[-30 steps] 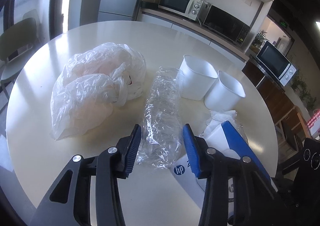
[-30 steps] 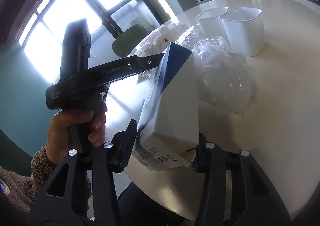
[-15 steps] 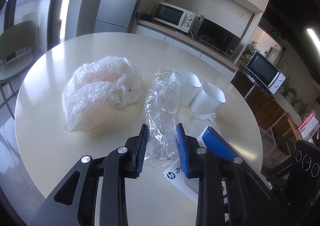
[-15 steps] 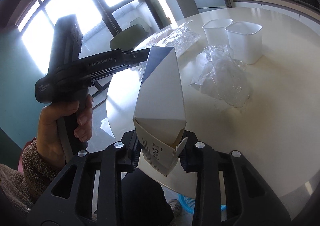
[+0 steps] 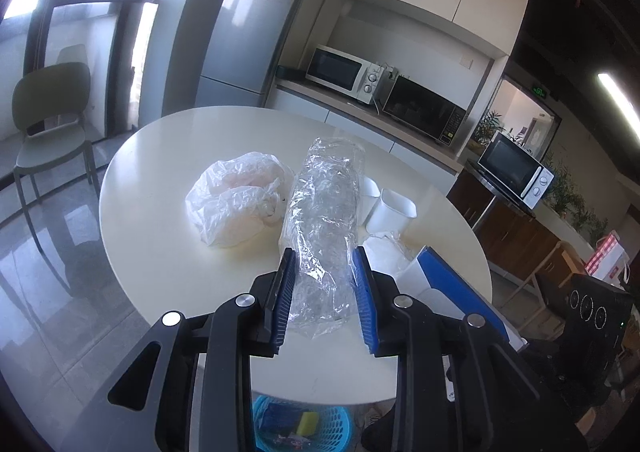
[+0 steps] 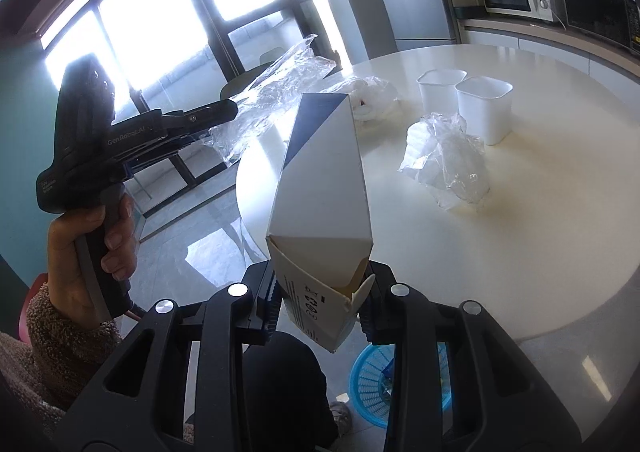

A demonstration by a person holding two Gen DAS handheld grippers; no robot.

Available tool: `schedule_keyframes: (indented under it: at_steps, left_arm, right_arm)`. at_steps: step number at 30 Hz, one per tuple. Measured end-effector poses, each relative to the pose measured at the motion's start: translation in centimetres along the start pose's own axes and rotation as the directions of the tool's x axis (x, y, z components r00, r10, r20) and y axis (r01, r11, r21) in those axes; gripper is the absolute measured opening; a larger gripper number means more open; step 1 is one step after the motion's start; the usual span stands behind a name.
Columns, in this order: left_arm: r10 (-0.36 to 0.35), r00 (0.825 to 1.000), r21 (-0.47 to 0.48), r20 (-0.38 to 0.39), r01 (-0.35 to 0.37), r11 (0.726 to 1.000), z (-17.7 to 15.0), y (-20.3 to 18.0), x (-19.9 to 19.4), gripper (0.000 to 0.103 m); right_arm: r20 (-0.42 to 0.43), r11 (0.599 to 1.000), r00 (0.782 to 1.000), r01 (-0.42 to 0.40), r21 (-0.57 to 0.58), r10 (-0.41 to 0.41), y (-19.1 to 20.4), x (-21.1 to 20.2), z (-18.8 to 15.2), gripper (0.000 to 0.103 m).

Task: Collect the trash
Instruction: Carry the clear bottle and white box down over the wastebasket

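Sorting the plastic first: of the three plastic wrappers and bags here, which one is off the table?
The long clear wrapper, pinched in the left tool and lifted. The white bag and the small crumpled clear wrapper both lie on the table.

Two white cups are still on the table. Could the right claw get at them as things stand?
Probably not yet: the right claw is shut on the blue-and-white box, so it has no free grip. The white cups stand unobstructed.

Black two-finger left gripper (image 5: pixel 323 292), blue ribbed pads, silver screws, fuzzy pinkish-brown sleeve (image 6: pixel 64 336)
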State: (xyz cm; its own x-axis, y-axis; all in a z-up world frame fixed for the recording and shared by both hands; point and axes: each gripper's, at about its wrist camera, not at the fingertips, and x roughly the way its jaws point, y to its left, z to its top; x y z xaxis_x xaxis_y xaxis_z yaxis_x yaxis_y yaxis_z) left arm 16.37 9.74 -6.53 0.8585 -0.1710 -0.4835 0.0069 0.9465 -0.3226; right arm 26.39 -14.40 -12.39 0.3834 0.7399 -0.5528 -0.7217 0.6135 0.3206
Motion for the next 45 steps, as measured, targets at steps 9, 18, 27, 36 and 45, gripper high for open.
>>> schedule_keyframes:
  at_steps: [9,18,27,36,45]
  left_arm:
    - [0.08,0.997,-0.001,0.009,-0.08,0.997,-1.7,0.3,-3.2,0.028]
    - [0.141,0.988,0.037,-0.058,-0.139,0.99,-4.0,-0.4,-4.9,0.028]
    - [0.119,0.982,0.11,-0.146,-0.103,0.989,-6.5,-2.7,-7.9,0.028]
    - [0.03,0.968,0.075,-0.25,-0.011,0.997,-9.6,-3.9,-8.9,0.028]
    - [0.015,0.942,0.14,-0.336,0.034,0.99,-11.7,-5.2,-8.1,0.028]
  right_arm:
    - [0.049,0.995,0.998,-0.035,-0.097,0.04,3.3,-2.9,-1.7,0.029]
    - [0.091,0.992,0.996,-0.012,-0.129,0.024,2.9,-5.6,-3.0,0.029]
    - [0.097,0.986,0.995,-0.017,-0.163,0.033,2.0,-8.4,-6.3,0.029]
    - [0.061,0.974,0.998,0.013,-0.227,0.001,1.2,-9.7,-9.0,0.029]
    - [-0.011,0.974,1.0,0.008,-0.227,-0.01,0.0,-10.6,-10.7,0.029]
